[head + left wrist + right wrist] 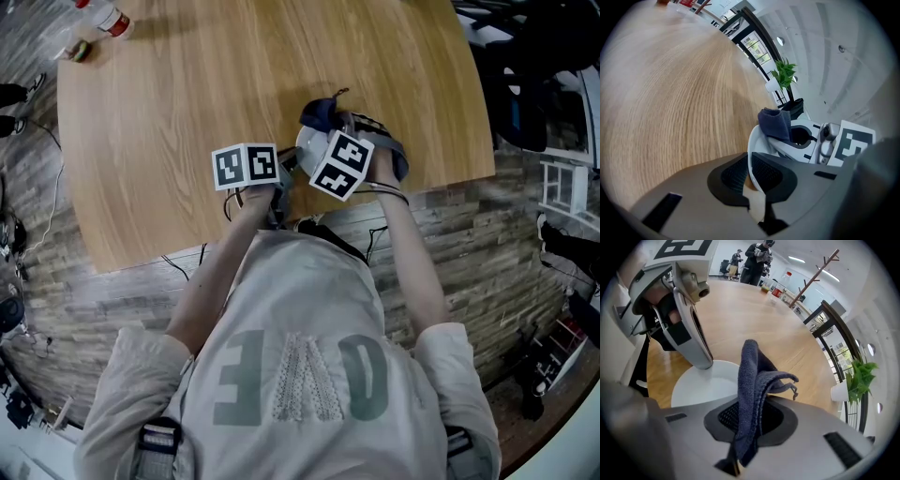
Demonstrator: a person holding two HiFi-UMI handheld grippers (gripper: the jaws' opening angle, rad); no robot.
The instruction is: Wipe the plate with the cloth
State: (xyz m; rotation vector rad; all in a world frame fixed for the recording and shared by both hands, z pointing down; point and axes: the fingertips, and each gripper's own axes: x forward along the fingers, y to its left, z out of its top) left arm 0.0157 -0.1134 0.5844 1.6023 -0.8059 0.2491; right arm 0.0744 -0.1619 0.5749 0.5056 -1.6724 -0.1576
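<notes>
A white plate (757, 140) sits near the front edge of the wooden table (187, 103). My left gripper (750, 176) is shut on the plate's near rim, which runs up between the two pads. A dark blue cloth (752, 380) stands in a folded bunch, and my right gripper (750, 416) is shut on it just over the plate (701, 383). In the head view the cloth (322, 113) shows at the plate's far side, behind the two marker cubes. In the right gripper view the left gripper's finger (691, 333) reaches down to the plate's far rim.
A bottle (111, 19) and a small object (80, 52) lie at the table's far left corner. The table's front edge (169, 253) is close to the person's body. A potted plant (858, 376), a coat rack (818, 270) and people (757, 258) are beyond the table.
</notes>
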